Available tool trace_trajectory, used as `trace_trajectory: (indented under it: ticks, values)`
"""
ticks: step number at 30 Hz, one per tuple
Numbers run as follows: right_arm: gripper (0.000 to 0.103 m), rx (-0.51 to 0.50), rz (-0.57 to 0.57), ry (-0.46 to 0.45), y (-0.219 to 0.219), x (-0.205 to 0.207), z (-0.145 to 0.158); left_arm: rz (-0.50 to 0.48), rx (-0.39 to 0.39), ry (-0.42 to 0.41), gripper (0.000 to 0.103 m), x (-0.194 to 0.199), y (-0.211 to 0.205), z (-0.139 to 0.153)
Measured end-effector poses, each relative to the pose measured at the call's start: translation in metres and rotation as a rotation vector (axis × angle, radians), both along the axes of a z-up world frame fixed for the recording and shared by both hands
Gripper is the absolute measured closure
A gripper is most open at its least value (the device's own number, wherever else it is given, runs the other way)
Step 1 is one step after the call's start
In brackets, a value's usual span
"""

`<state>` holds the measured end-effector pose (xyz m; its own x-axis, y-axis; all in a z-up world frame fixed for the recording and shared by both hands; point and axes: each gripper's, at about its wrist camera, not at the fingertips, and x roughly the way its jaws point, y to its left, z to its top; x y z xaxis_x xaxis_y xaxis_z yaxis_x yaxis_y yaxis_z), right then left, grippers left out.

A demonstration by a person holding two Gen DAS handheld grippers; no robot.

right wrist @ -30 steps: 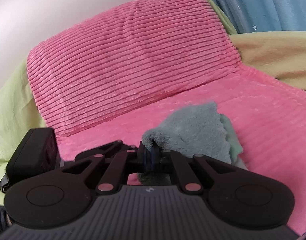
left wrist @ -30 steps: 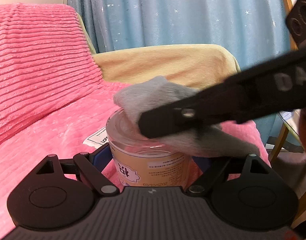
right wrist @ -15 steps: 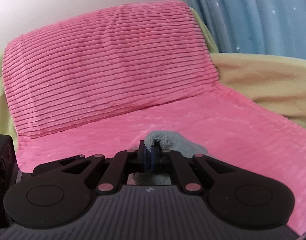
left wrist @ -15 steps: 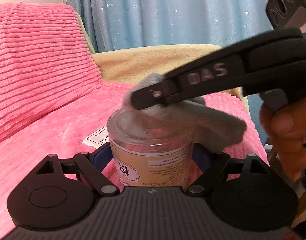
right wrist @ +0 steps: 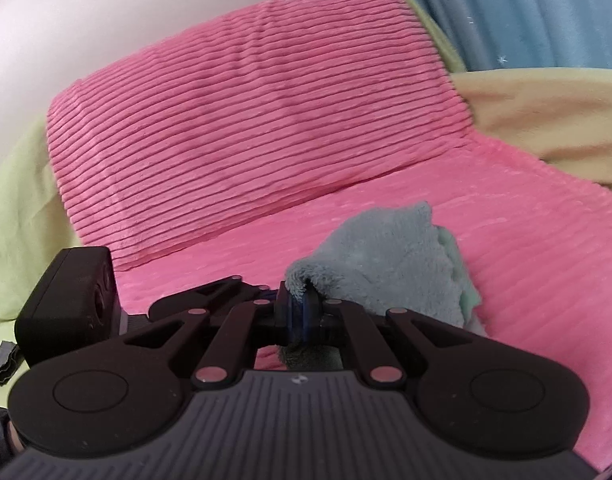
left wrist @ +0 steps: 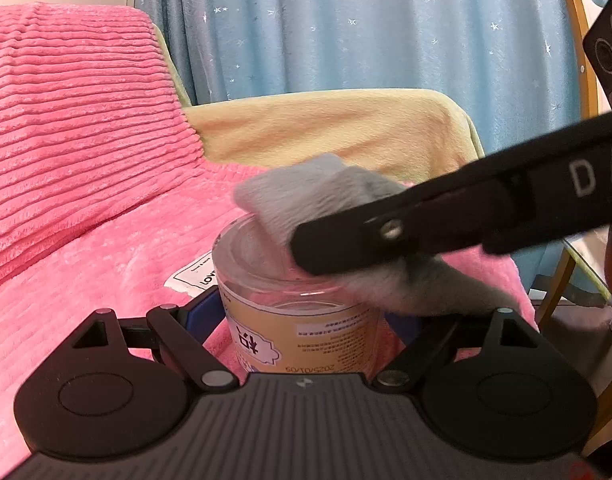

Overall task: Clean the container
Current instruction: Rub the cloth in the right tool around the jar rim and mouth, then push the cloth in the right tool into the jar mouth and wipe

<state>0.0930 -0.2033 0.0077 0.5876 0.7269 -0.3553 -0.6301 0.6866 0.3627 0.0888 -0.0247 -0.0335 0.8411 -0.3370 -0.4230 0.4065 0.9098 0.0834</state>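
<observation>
Here container [left wrist: 302, 312] upright (mouth up), gray cloth [left wrist: 306, 196] across rim.

This is a home, most likely a living room or bedroom. A sofa [right wrist: 10, 208] draped in a yellow-green cover carries a pink ribbed plush blanket [right wrist: 246, 120] over its back and seat. Behind it hangs a blue curtain [left wrist: 345, 28] scattered with small white stars, and a wooden chair [left wrist: 585, 60] stands at the right edge beside it.
</observation>
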Motion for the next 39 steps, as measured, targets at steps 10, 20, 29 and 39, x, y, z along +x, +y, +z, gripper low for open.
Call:
trace_trajectory:
  ticks: [10,20,29,39]
  values:
    - [0.102,-0.039,-0.056,-0.061,0.025,0.027,0.001,0.003,-0.010,0.006,0.018,0.001,0.002,0.001]
    - [0.101,-0.072,-0.119,-0.063,-0.009,0.018,0.002,-0.006,-0.006,0.004,0.018,-0.001,0.002,0.002]
    - [0.101,-0.029,-0.086,-0.014,-0.018,-0.001,0.002,-0.006,-0.004,0.006,0.018,0.003,0.003,0.002]
    - [0.102,-0.026,-0.043,-0.041,0.013,0.006,0.002,0.000,-0.006,0.010,0.018,0.002,0.005,0.002]
